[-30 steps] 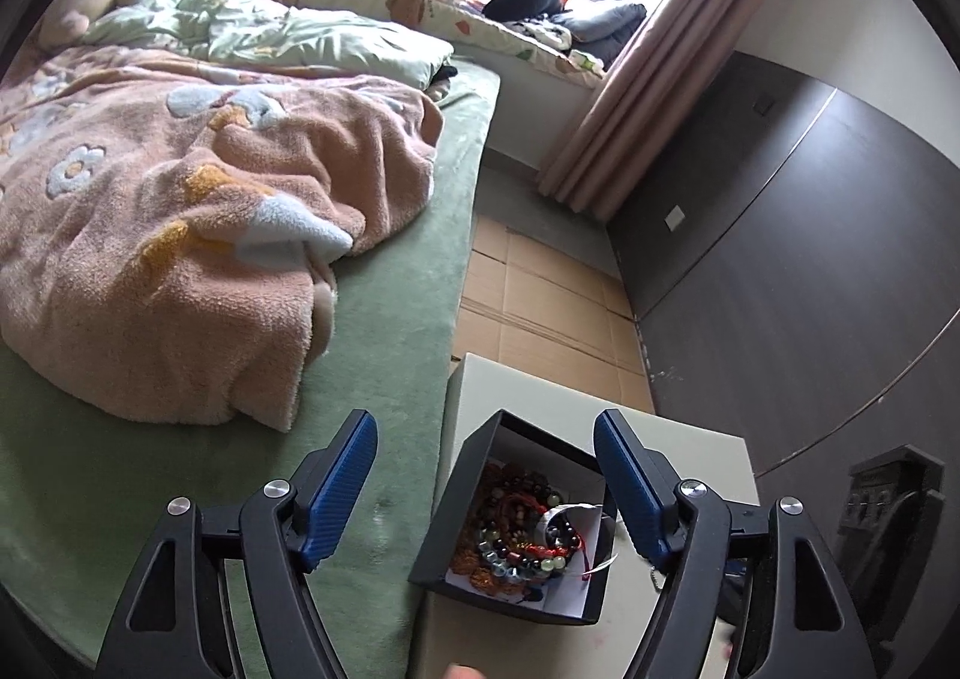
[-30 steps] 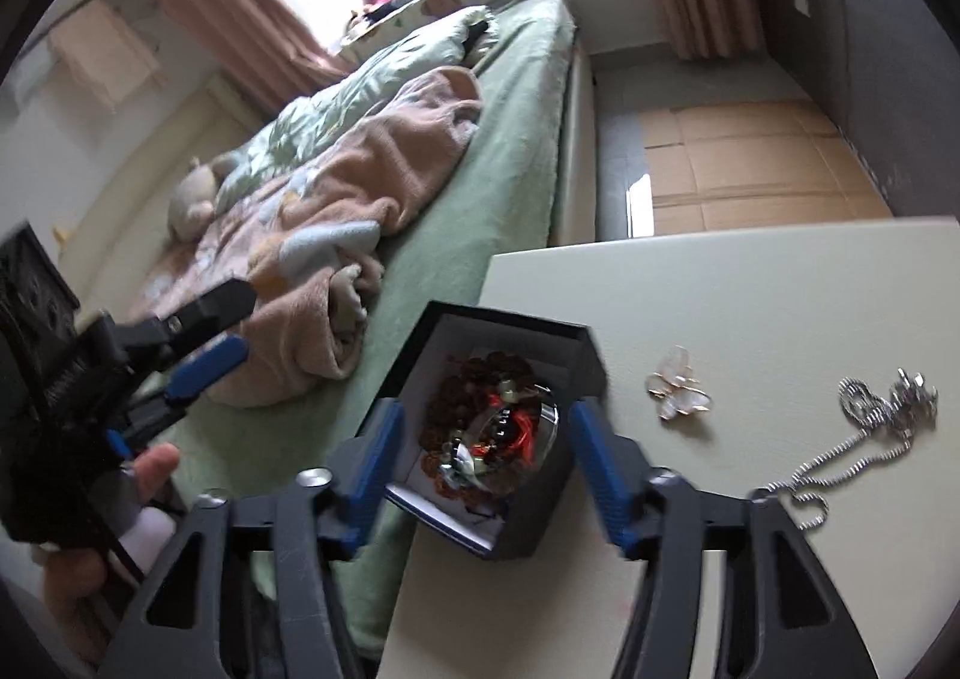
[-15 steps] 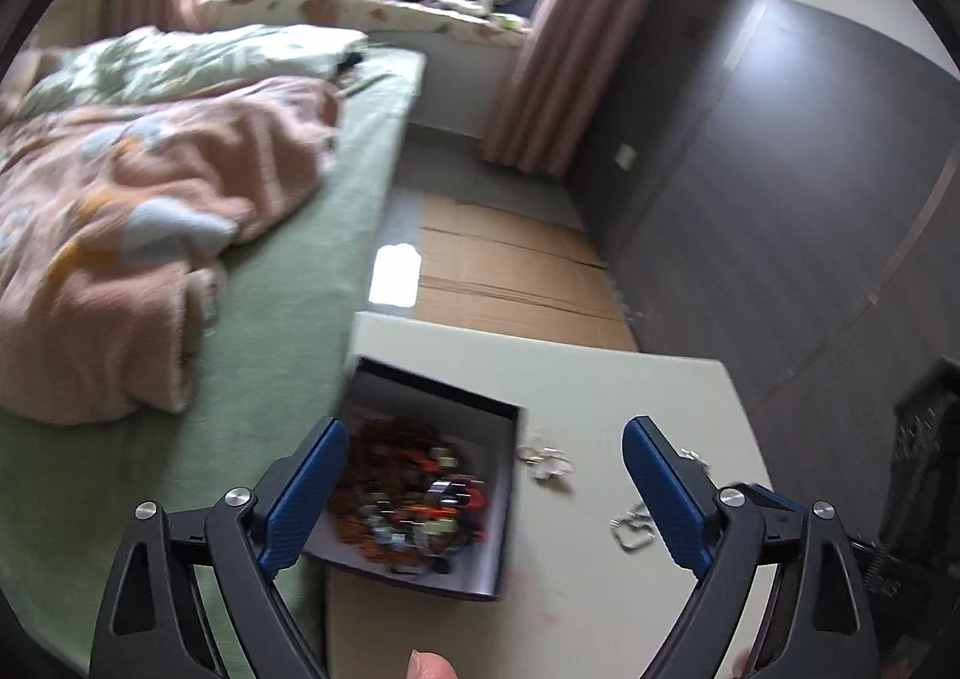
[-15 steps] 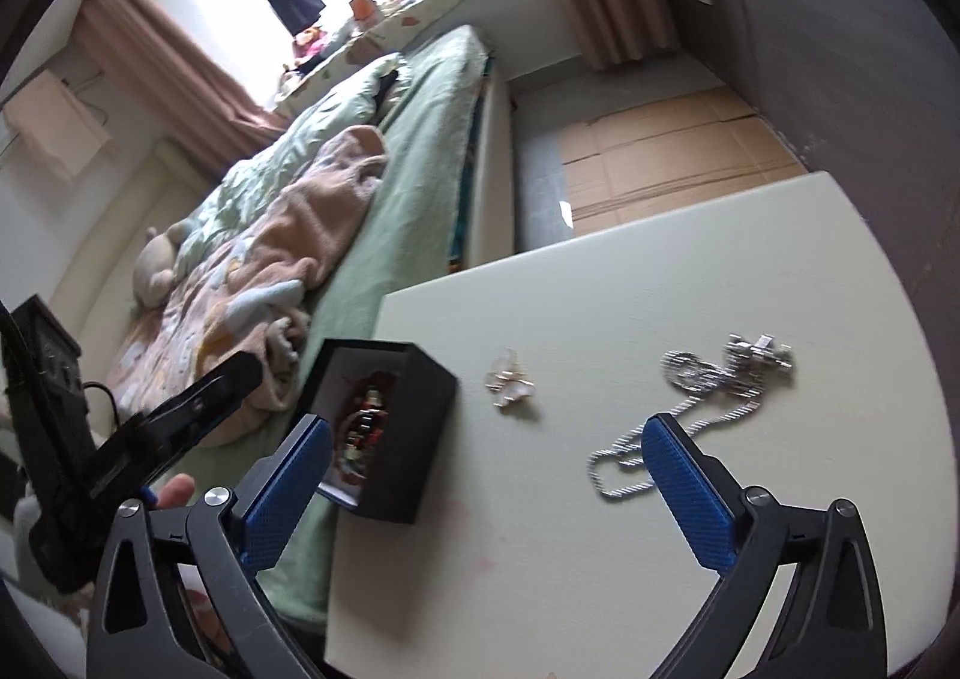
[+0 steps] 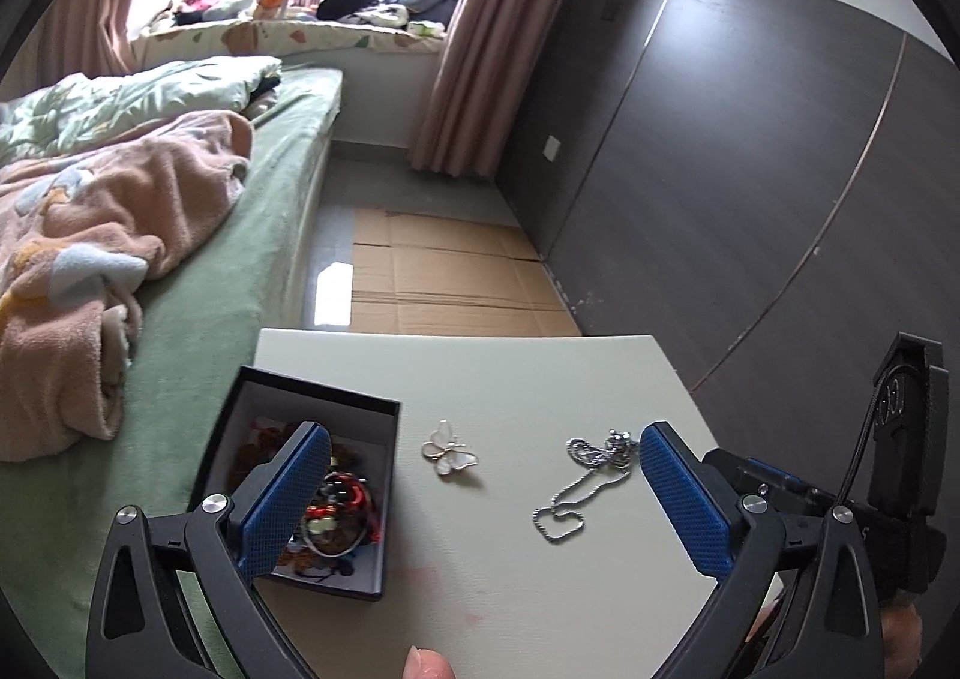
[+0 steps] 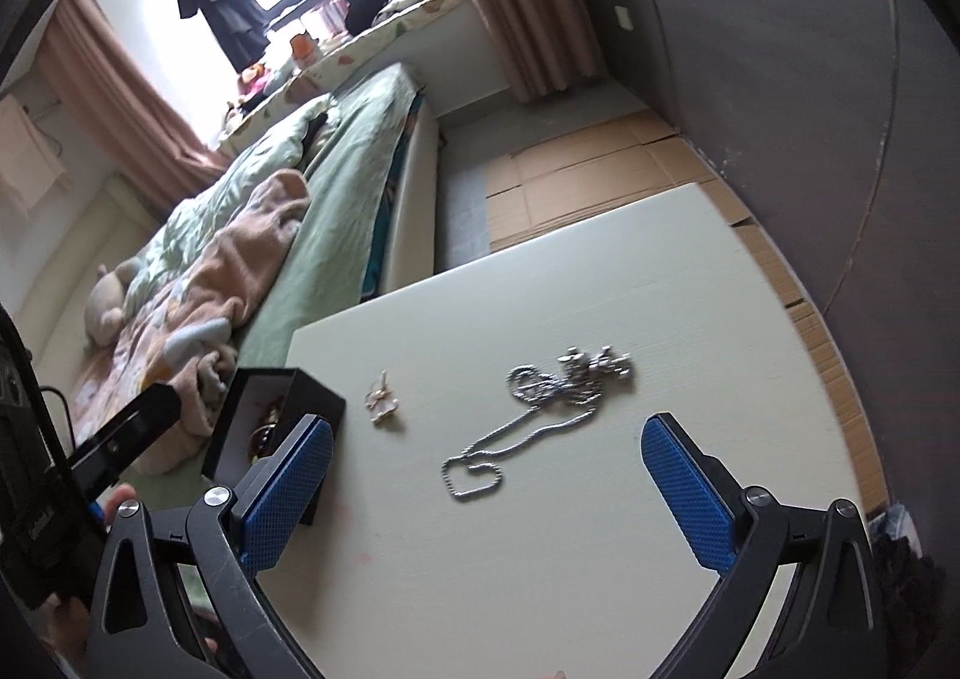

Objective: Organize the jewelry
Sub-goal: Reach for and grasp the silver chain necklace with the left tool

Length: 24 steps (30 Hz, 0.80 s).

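With both claws wide open and holding nothing, I'm between picks. Left claw hovers over the tabletop, one pad above the black box, other pad just right of the silver chain necklace. Right claw hangs low over the near tabletop, chain's loop end btwn the pads but not touched.

Box sits at the tabletop's left edge next to the bed, open, already full of bead bracelets. Two pcs left loose: butterfly brooch just beside the box's right wall, necklace further right, well apart from the box, pendant end bunched up, chain trailing toward me.

Step in hand, my guess: lining up for the necklace w/ right claw. Next move needs lowering till pads straddle the chain, prob at the bunched pendant end so more metal gets caught, then close. Thin chain lies flat on the tabletop, so pads must nearly scrape the surface or they'll miss. Chain will dangle when lifted; carry high over box wall. Brooch after.
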Motion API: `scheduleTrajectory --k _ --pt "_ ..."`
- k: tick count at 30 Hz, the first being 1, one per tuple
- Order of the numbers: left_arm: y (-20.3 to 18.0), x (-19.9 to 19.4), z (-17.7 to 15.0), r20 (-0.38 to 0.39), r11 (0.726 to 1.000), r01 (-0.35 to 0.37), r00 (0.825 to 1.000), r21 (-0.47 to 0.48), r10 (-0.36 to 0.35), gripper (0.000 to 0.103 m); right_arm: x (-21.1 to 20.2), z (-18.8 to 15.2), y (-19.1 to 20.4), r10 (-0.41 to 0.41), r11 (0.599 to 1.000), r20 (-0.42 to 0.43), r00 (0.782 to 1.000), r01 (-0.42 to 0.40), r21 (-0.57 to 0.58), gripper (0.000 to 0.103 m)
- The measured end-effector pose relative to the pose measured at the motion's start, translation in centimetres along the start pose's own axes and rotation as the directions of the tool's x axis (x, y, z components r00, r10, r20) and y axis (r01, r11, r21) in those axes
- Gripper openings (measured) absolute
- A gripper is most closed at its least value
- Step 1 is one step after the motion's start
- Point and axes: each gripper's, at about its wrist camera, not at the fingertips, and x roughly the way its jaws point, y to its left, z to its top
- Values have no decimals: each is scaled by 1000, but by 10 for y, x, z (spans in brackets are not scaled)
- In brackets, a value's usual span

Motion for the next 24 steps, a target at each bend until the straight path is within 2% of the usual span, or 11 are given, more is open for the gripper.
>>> scheduleTrajectory --k 6,12,17,21,24 --pt "-12 9 0 1 999 -5 1000 34 5 103 -8 4 -19 -30 999 8 1000 29 20 103" --pt "-31 31 -5 -63 996 31 998 81 -26 103 -15 14 -38 -42 999 -12 999 42 31 103" --pt "-42 45 -6 -79 995 16 997 94 -9 103 -22 23 -54 -51 997 -7 999 51 57 103" --pt "-46 56 -6 -101 994 32 995 101 -22 102 -26 29 -70 -70 994 -2 998 70 88 103" --pt "-52 65 -7 -126 990 36 992 135 -19 99 -25 32 -80 -73 991 -8 997 73 114 103"
